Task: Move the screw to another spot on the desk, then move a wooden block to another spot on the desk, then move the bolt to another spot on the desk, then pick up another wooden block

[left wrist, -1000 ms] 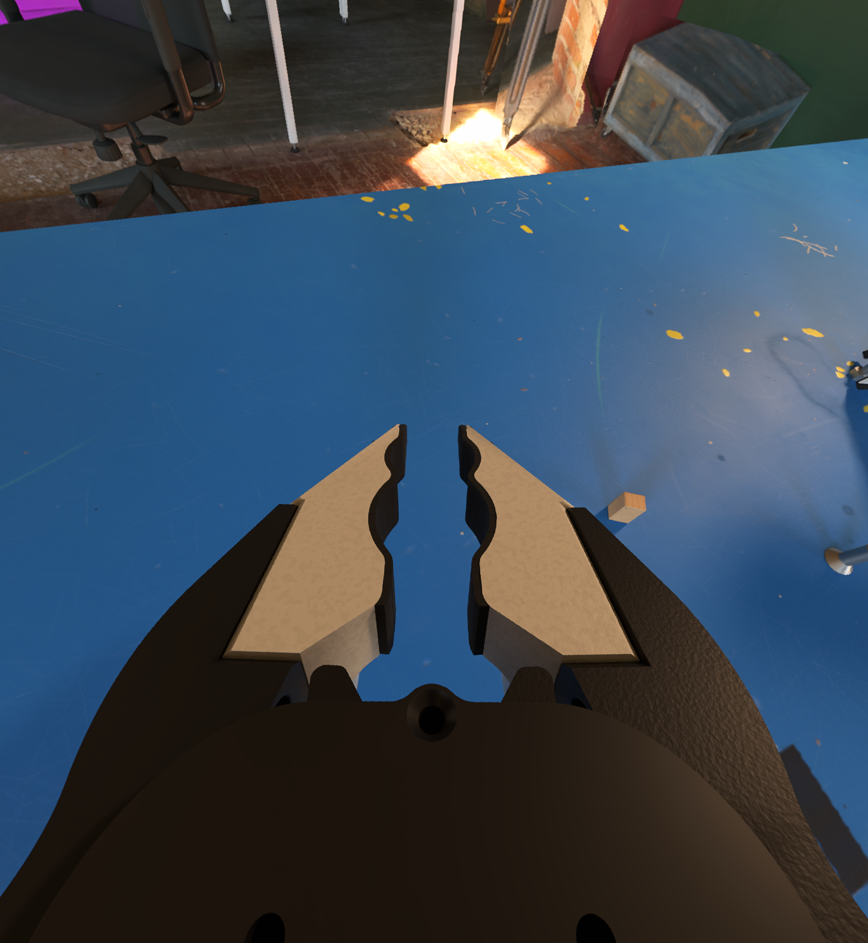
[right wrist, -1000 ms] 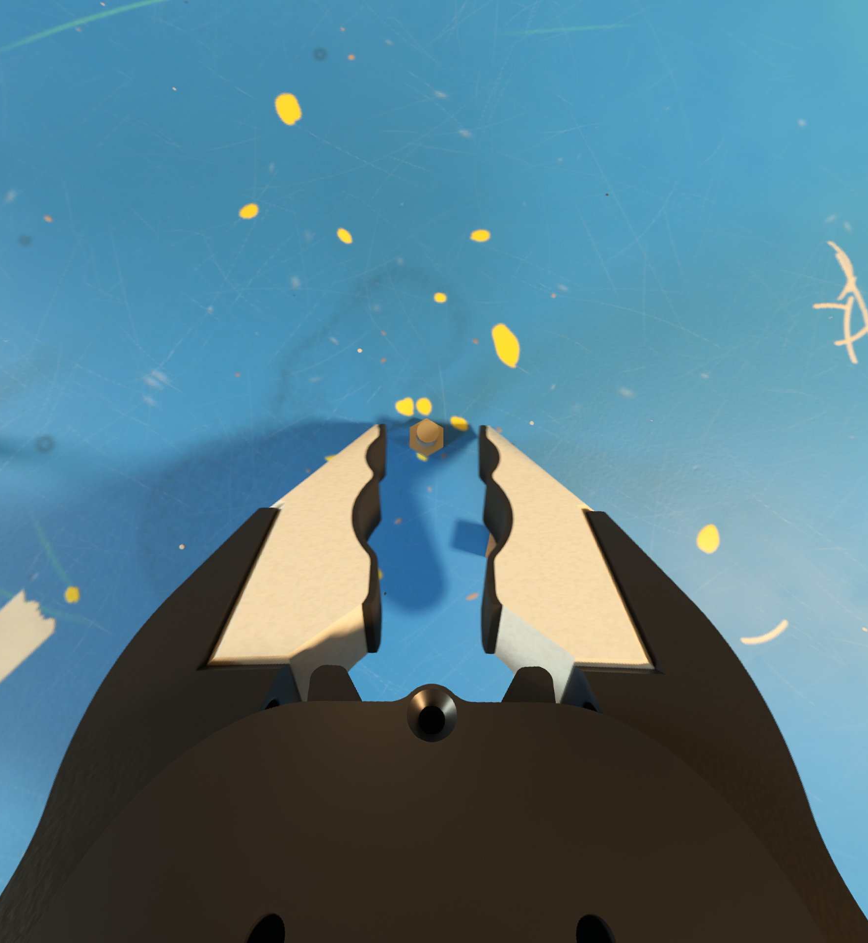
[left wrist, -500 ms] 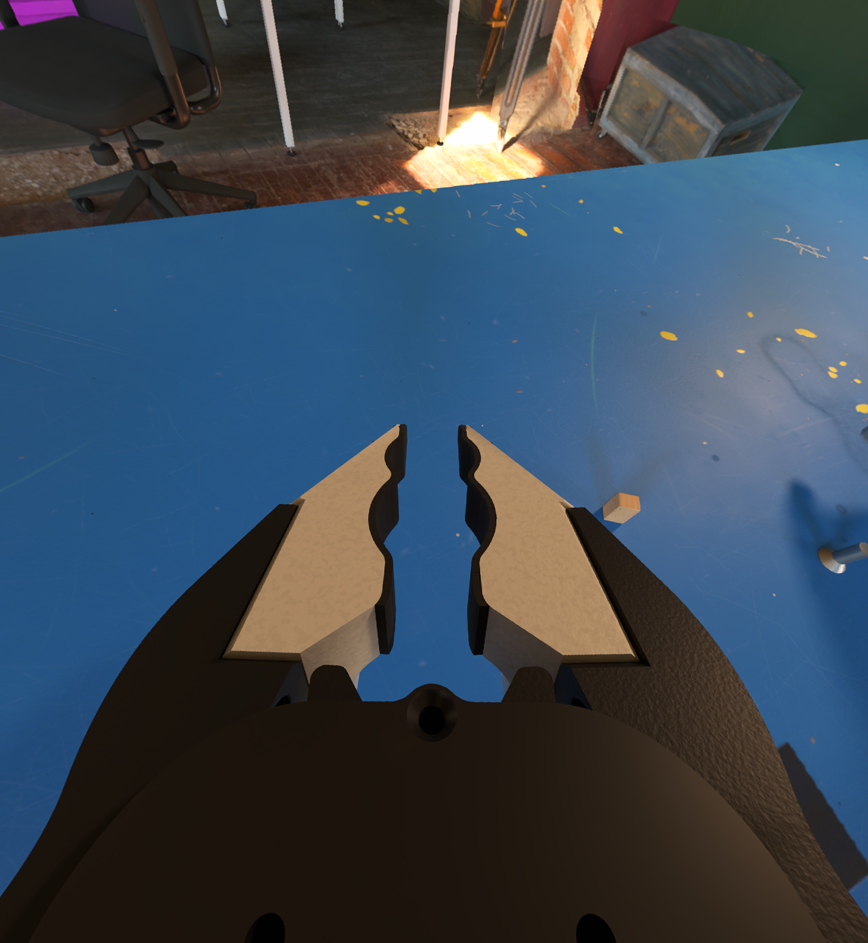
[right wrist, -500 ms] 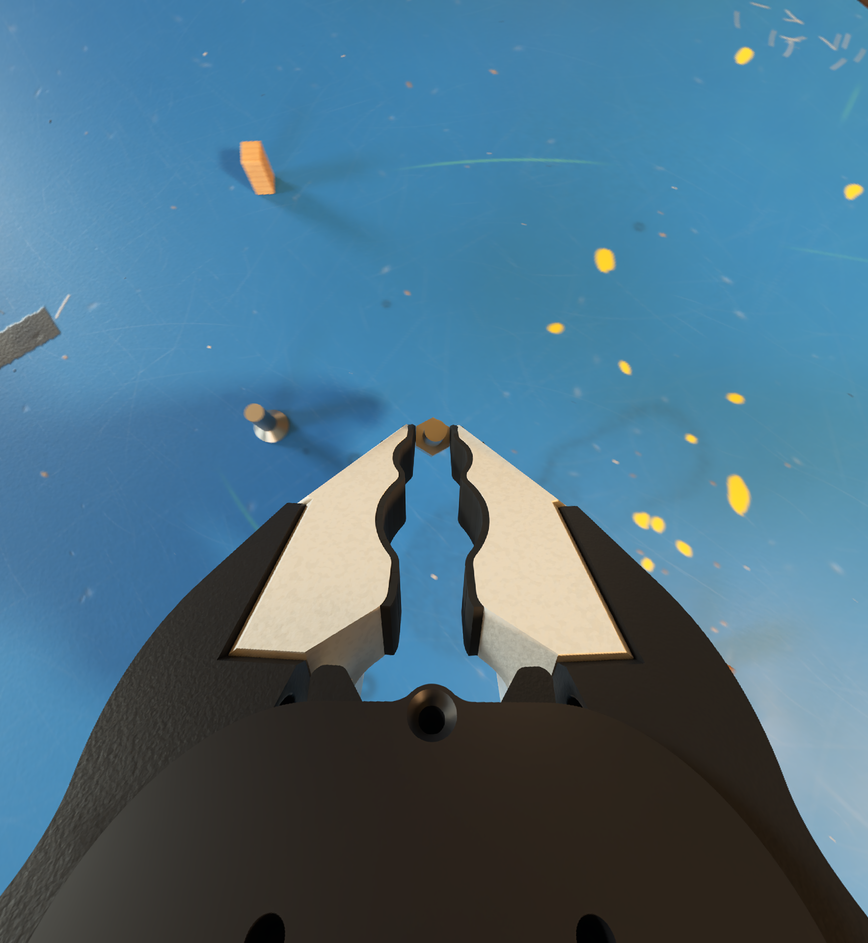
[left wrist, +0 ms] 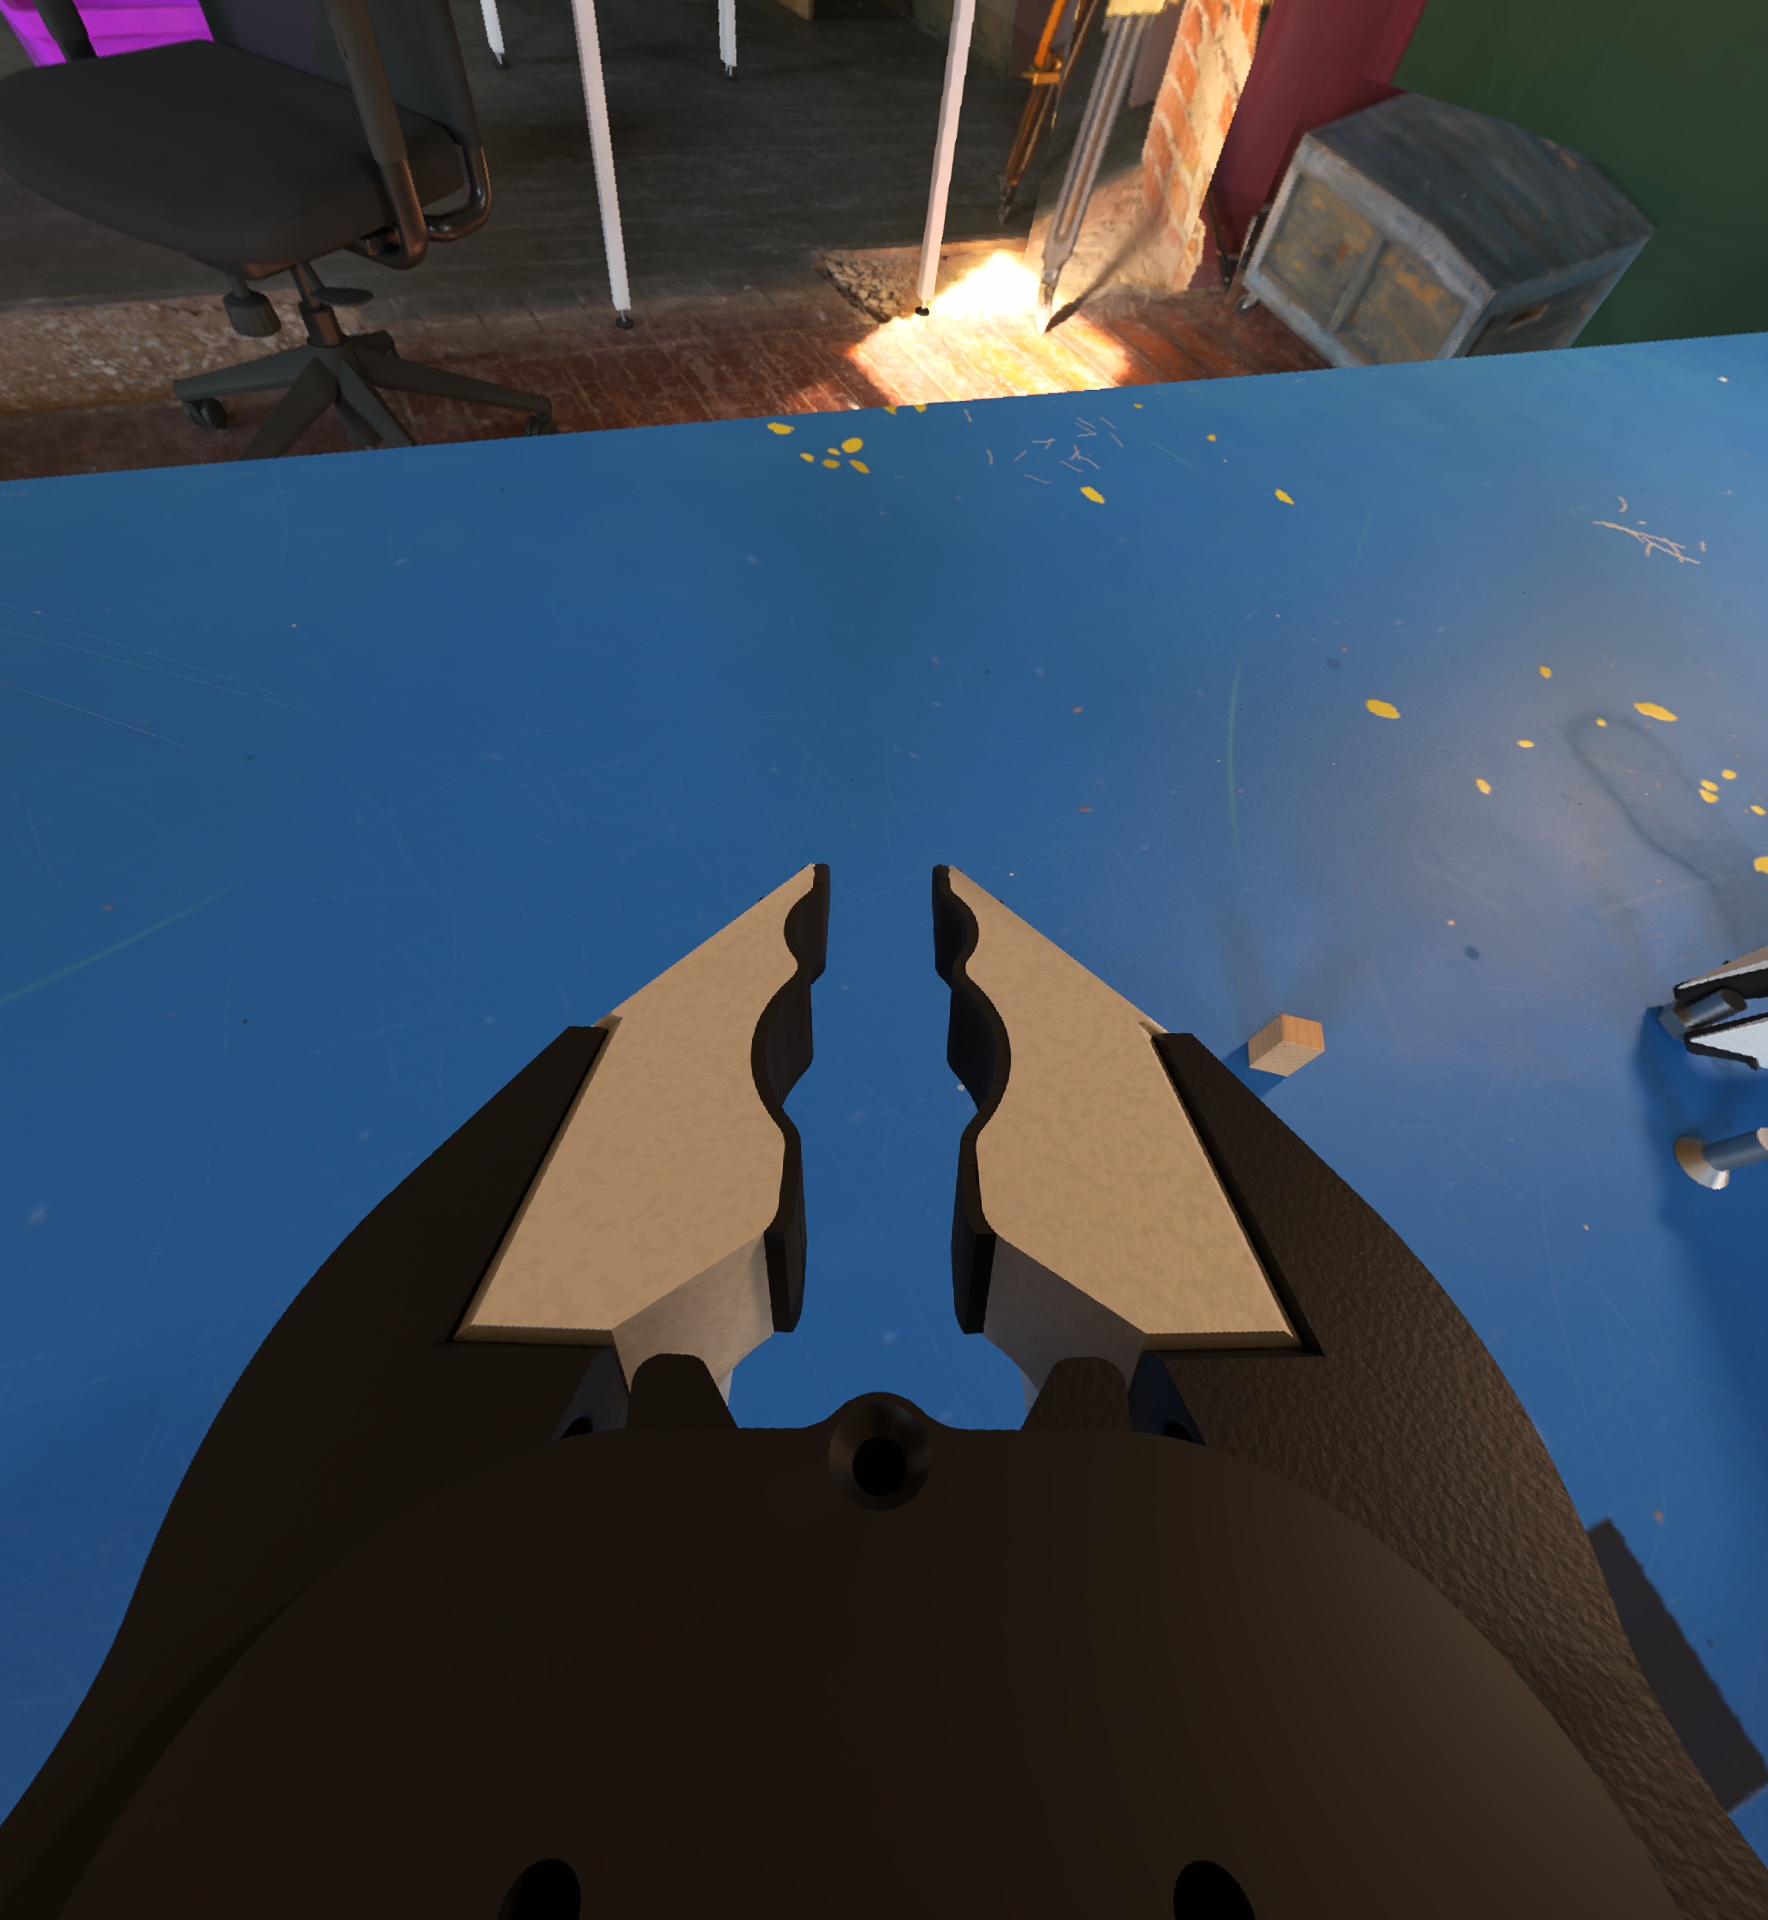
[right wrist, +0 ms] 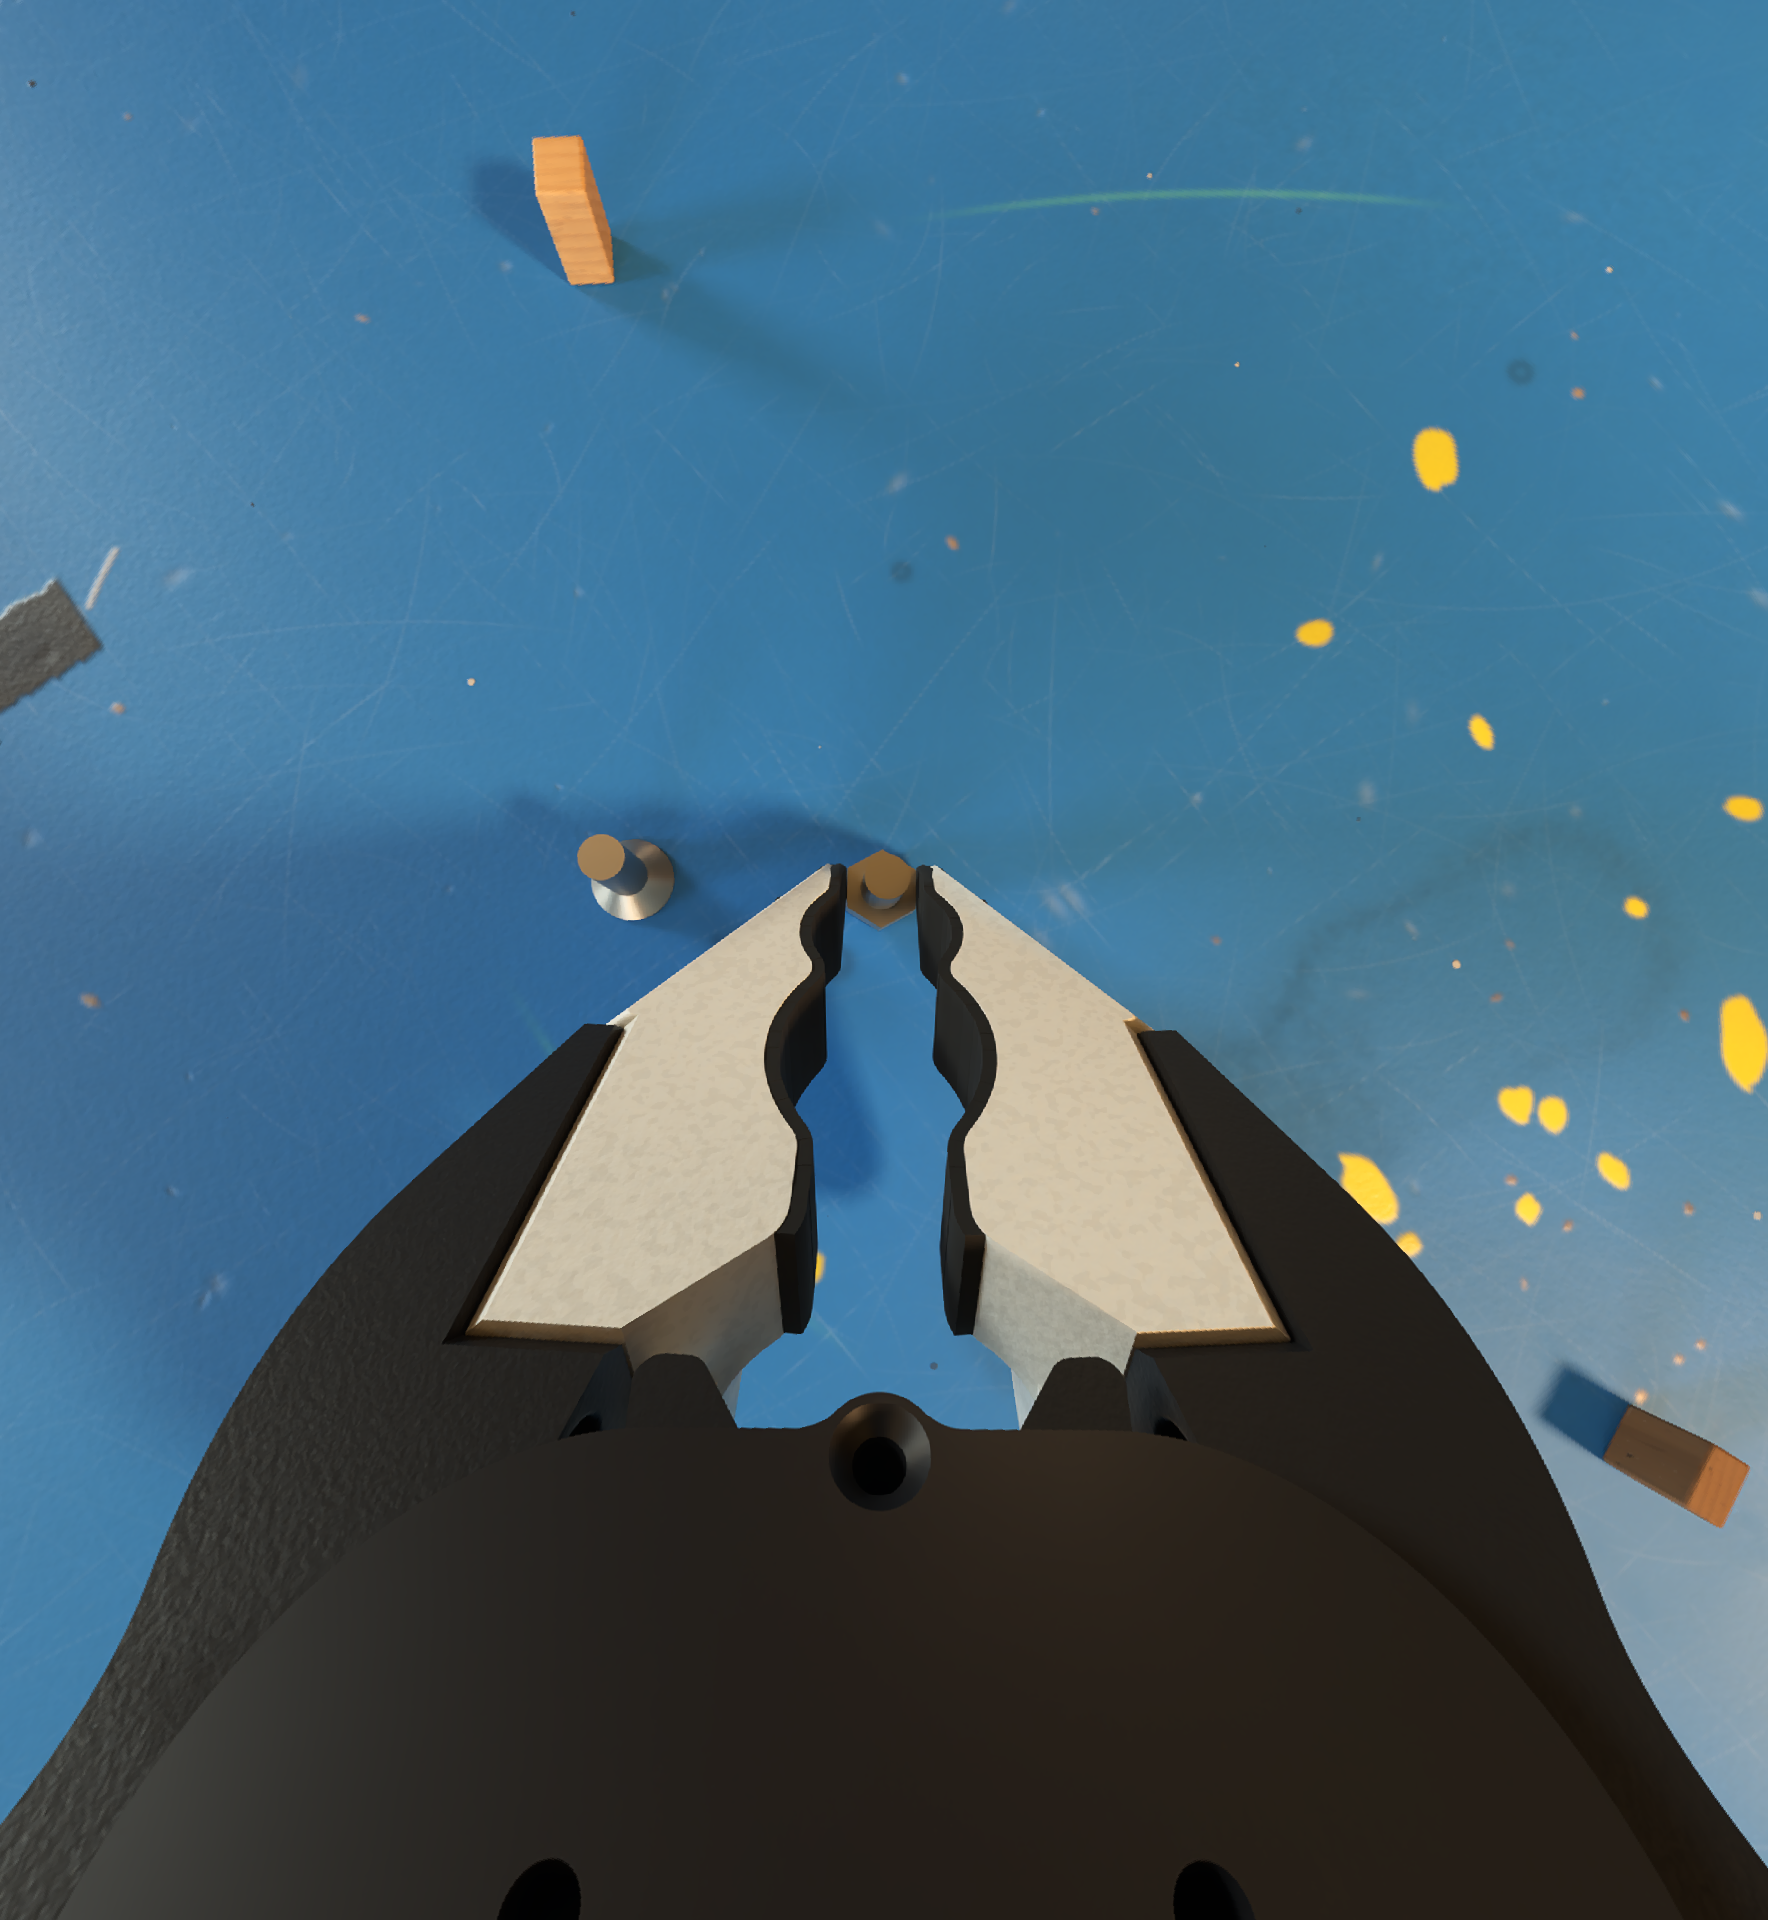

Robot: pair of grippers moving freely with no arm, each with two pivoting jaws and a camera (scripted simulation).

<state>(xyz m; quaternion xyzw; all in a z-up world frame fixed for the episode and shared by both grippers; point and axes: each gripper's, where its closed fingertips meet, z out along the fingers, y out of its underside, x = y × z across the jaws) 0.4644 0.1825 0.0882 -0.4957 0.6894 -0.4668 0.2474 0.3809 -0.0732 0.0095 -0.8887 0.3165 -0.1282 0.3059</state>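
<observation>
The left wrist view looks obliquely across the scratched blue desk (left wrist: 547, 727) toward the floor at 12 o'clock; the right wrist view looks steeply down, closer. Both share the small grey metal flat-headed screw (left wrist: 1730, 1155) (right wrist: 626, 876).

Ahead of the left gripper (left wrist: 880, 883) we see open blue tabletop (left wrist: 444, 727) up to its far edge. To its right lie a wooden block (left wrist: 1285, 1043) and a screw (left wrist: 1730, 1155), with the right gripper (left wrist: 1690, 1023) just beyond. Around the right gripper (right wrist: 880, 883) the screw (right wrist: 625, 878) lies near its left finger; two blocks (right wrist: 572, 208) (right wrist: 1675, 1463) stand well apart, and a grey strip (right wrist: 2, 665), perhaps tape, seems flat.
</observation>
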